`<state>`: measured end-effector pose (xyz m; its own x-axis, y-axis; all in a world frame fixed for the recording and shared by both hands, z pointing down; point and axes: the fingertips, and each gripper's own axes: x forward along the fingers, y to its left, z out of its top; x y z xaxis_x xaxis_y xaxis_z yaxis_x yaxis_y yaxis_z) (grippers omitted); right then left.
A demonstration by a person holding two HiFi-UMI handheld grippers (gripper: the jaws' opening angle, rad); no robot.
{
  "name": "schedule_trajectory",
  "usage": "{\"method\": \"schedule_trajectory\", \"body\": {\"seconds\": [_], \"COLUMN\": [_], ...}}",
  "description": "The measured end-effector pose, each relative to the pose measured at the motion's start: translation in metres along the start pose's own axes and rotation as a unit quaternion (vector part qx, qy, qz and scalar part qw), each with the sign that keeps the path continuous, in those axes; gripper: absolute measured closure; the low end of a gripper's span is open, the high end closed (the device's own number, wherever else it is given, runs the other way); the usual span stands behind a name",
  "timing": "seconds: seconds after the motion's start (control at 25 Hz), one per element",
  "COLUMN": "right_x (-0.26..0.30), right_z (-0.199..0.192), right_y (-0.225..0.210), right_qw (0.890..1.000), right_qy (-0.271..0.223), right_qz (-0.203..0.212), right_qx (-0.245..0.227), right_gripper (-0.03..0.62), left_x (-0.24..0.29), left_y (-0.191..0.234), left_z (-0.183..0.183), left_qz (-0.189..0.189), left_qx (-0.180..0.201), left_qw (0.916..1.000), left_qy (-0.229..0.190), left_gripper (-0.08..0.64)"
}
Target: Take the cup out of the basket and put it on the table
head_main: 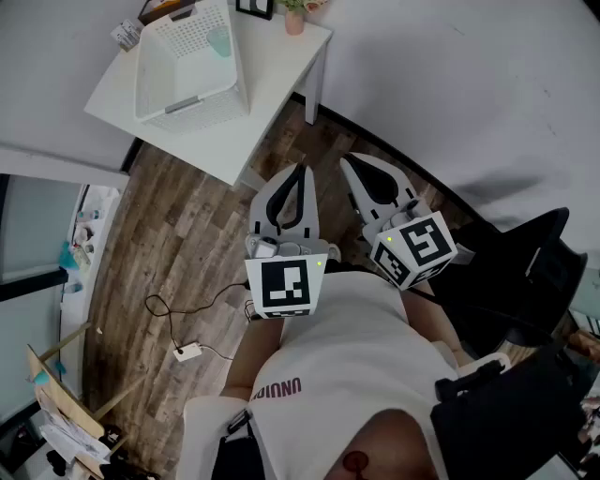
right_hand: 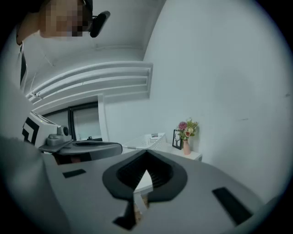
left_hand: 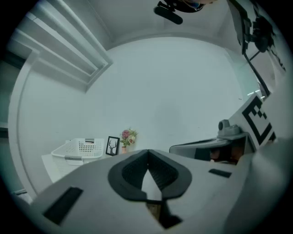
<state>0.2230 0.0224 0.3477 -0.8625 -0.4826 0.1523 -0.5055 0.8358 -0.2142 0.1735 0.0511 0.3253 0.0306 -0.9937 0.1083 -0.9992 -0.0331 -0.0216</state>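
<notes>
Both grippers are tucked in close to the person's chest, side by side. On the left gripper [head_main: 301, 171] the fingers [left_hand: 130, 171] are closed, tips touching, with nothing between them. The right gripper [head_main: 350, 161] is just beside it, and its fingers [right_hand: 162, 173] are pressed together and empty too. Under the fingertips is wooden floor [head_main: 187, 244], where a cable [head_main: 202, 305] trails off to their left. Ahead of both sets of fingers, well apart from them, stands the white table [head_main: 272, 80]. The basket [head_main: 187, 66] sits on it, ahead and to the left of the fingers. The cup [head_main: 218, 42] is inside, a pale green shape against one wall. Past the basket, at the table's far edge, are a picture frame [head_main: 255, 7] and a vase [head_main: 294, 21] of flowers.
</notes>
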Motion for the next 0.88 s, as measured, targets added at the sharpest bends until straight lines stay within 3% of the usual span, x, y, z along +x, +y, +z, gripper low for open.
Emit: {"method": "schedule_trajectory", "body": {"seconds": [0.16, 0.88], "right_x": [0.000, 0.009], "right_z": [0.000, -0.001], "right_y": [0.004, 0.016], "right_qw": [1.000, 1.000], "right_qy": [-0.001, 0.001], "right_qz": [0.004, 0.021], "right_qx": [-0.002, 0.004], "right_gripper": [0.574, 0.574], "left_x": [-0.005, -0.014], "left_y": [0.000, 0.010], "left_z": [-0.009, -0.009], "left_qz": [-0.006, 0.012], "left_qx": [0.015, 0.011], "left_qw": [0.9994, 0.9994], "left_qy": [0.030, 0.029], "left_gripper": [0.546, 0.546]}}
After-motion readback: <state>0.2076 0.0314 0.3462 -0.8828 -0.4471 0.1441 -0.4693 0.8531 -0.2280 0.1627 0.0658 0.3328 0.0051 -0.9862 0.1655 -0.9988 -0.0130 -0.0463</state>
